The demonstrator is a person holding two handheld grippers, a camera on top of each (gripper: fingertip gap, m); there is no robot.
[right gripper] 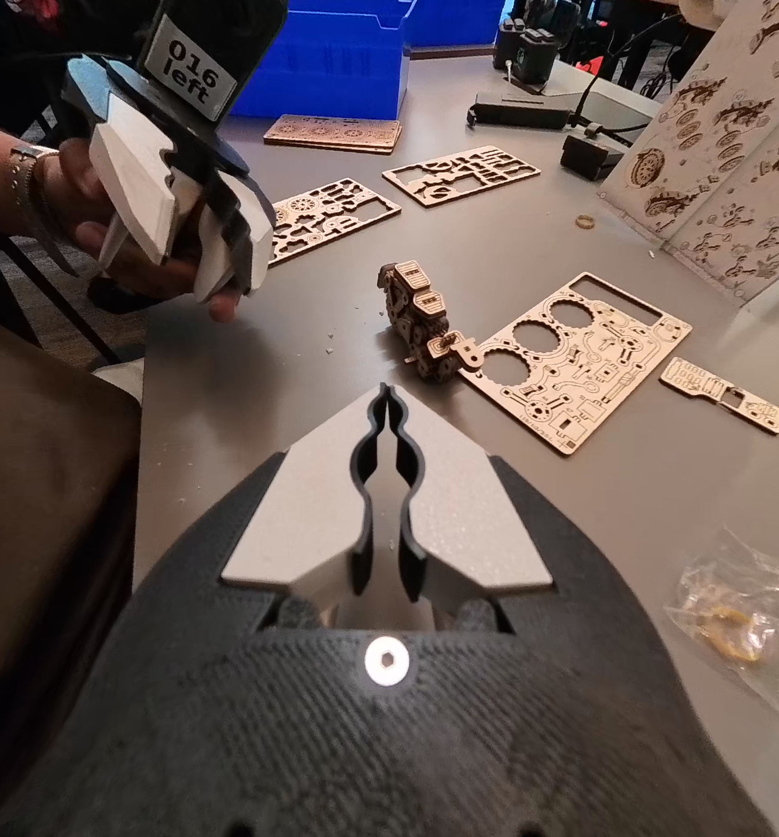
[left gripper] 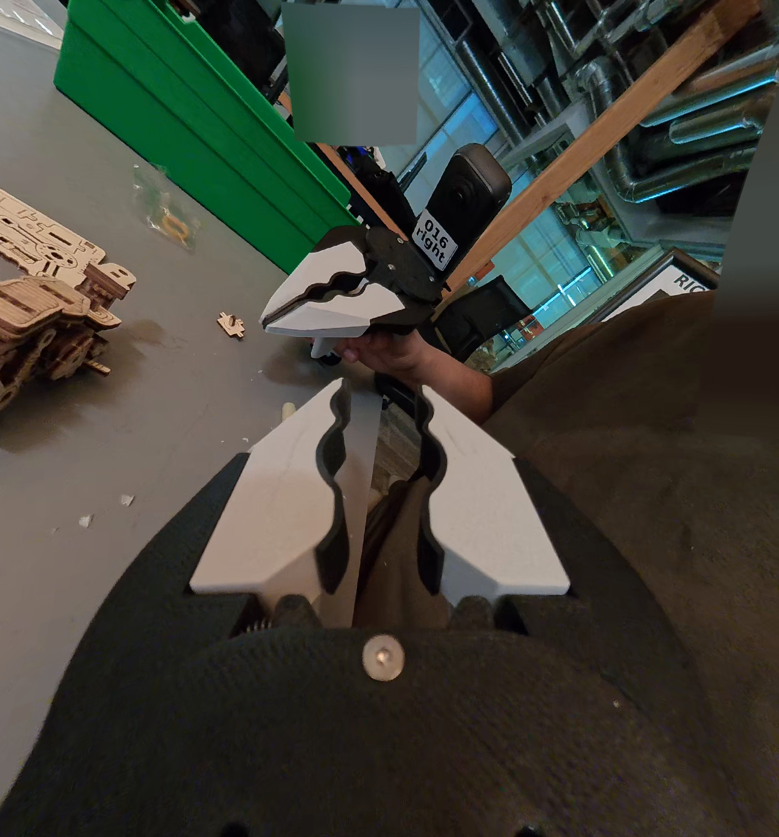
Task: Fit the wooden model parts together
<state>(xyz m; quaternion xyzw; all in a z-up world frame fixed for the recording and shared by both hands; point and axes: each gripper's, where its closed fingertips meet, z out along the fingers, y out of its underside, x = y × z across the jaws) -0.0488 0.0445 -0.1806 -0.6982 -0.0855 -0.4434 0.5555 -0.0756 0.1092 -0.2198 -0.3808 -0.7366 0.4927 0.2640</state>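
In the left wrist view, the wooden model (left gripper: 29, 335) far left of the gripper runs off the picture's edge. In the right wrist view, the illustrated sheet (right gripper: 736, 158) is cut off at the right edge, and the plastic bag (right gripper: 750, 620) shows only blurred yellowish contents.
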